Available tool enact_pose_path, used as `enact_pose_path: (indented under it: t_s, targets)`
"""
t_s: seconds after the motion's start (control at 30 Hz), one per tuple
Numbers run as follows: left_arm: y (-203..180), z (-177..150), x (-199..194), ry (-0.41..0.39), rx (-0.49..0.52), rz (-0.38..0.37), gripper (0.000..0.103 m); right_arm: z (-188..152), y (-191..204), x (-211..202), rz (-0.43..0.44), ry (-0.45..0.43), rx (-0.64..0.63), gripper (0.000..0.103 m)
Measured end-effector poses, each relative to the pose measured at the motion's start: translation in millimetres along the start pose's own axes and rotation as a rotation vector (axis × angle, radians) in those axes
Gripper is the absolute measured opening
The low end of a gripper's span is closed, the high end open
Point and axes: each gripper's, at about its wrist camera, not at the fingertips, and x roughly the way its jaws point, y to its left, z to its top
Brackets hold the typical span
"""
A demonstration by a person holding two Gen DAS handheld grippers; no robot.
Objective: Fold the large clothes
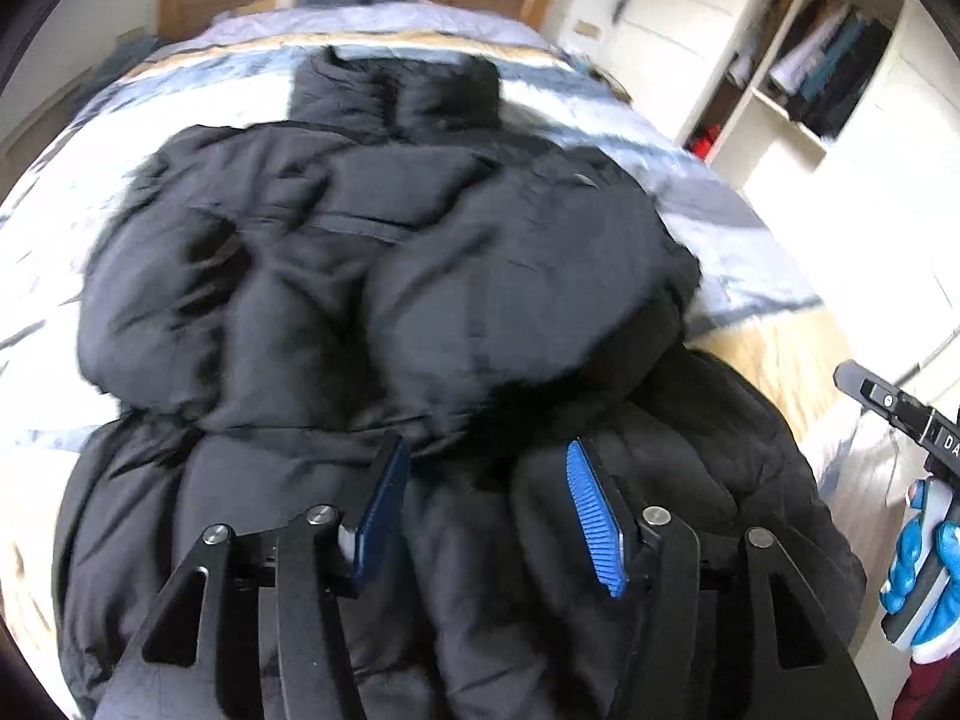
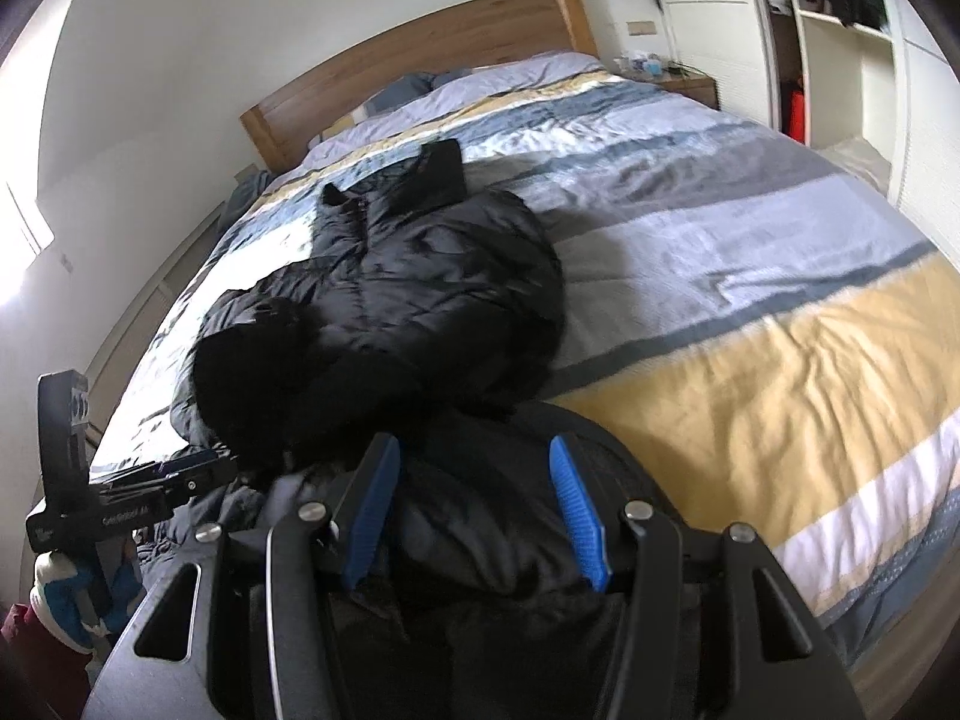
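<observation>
A black puffer jacket [image 1: 384,276] lies on the bed with its collar toward the headboard and both sleeves folded across its front. My left gripper [image 1: 486,450] hovers open over the jacket's lower part, near the hem. Its blue pads [image 1: 594,516] stand apart and press on nothing. In the right wrist view the same jacket [image 2: 408,300] spreads out ahead. My right gripper [image 2: 474,444] is open too, above the hem's right side, with only loose fabric below its jaws. A blue-and-white gloved hand [image 2: 72,600] holds the left tool at the lower left.
The bed carries a striped duvet [image 2: 750,360] in blue, grey, white and yellow, with a wooden headboard [image 2: 420,42] behind. An open wardrobe [image 1: 828,60] with hanging clothes stands to the right. A nightstand [image 2: 690,84] sits by the headboard.
</observation>
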Motion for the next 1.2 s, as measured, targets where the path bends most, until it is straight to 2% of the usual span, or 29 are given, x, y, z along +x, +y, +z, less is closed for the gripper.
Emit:
enact_pose_path:
  t_s: [0.2, 0.4, 0.5, 0.6, 0.7, 0.83, 0.97, 1.1, 1.2]
  targets:
    - [71, 11, -38, -0.101, -0.154, 0.049, 0.062, 19, 64, 11, 0.034, 0.023, -0.125, 0.051]
    - [133, 23, -51, -0.124, -0.199, 0.155, 0.062, 44, 158, 44, 0.128, 0.05, -0.265, 0.051]
    - [158, 31, -48, -0.133, -0.214, 0.18, 0.062, 47, 195, 72, 0.154, 0.083, -0.314, 0.051]
    - [168, 41, -37, -0.136, -0.218, 0.189, 0.062, 44, 215, 102, 0.144, 0.121, -0.351, 0.051]
    - [177, 50, -18, -0.132, -0.229, 0.172, 0.062, 39, 218, 130, 0.104, 0.152, -0.379, 0.051]
    - [175, 50, 18, -0.073, -0.229, 0.164, 0.063, 29, 194, 167, 0.024, 0.209, -0.381, 0.051]
    - [167, 36, 42, -0.044, -0.187, 0.181, 0.066, 19, 159, 180, 0.08, 0.235, -0.326, 0.051]
    - [158, 33, 41, -0.046, -0.174, 0.186, 0.067, 12, 139, 172, 0.128, 0.231, -0.296, 0.051]
    - [148, 30, 37, -0.04, -0.14, 0.19, 0.067, 9, 129, 164, 0.134, 0.226, -0.279, 0.051]
